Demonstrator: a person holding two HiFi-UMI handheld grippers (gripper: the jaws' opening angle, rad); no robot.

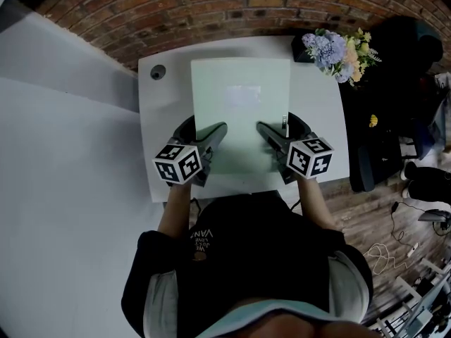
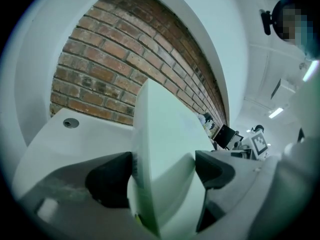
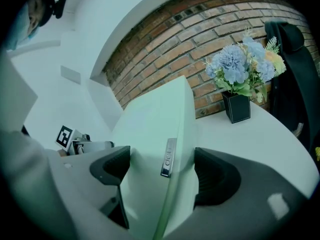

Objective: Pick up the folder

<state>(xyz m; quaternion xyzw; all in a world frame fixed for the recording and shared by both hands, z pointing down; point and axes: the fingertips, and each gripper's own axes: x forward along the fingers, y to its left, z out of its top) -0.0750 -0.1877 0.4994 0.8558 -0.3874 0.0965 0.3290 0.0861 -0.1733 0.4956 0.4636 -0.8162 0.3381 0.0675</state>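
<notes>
Pale green and thick, the folder (image 1: 239, 108) lies lengthwise down the middle of a white table (image 1: 317, 111), its far edge towards a brick wall (image 1: 176, 5). Both tongs come in at its near end from either side. The left gripper (image 1: 211, 138) reaches onto the near left corner and the right gripper (image 1: 268, 136) onto the near right corner, so the folder sits between them.

In the left gripper view the folder (image 2: 165, 134) fills the whole gap between the two dark jaws of the left gripper (image 2: 164, 166), and both pads press against it. In the right gripper view the right gripper (image 3: 162, 166) clamps the folder (image 3: 150, 129) the same way. Its jaws close on the side that carries a small metal label holder (image 3: 168, 157).

Whether the near end is clear of the tabletop cannot be told.

A bunch of blue and yellow flowers (image 1: 338, 51) in a black square vase (image 3: 236, 106) stands at the far right corner, well apart from the folder. A round cable hole (image 1: 157, 71) marks the far left corner.
</notes>
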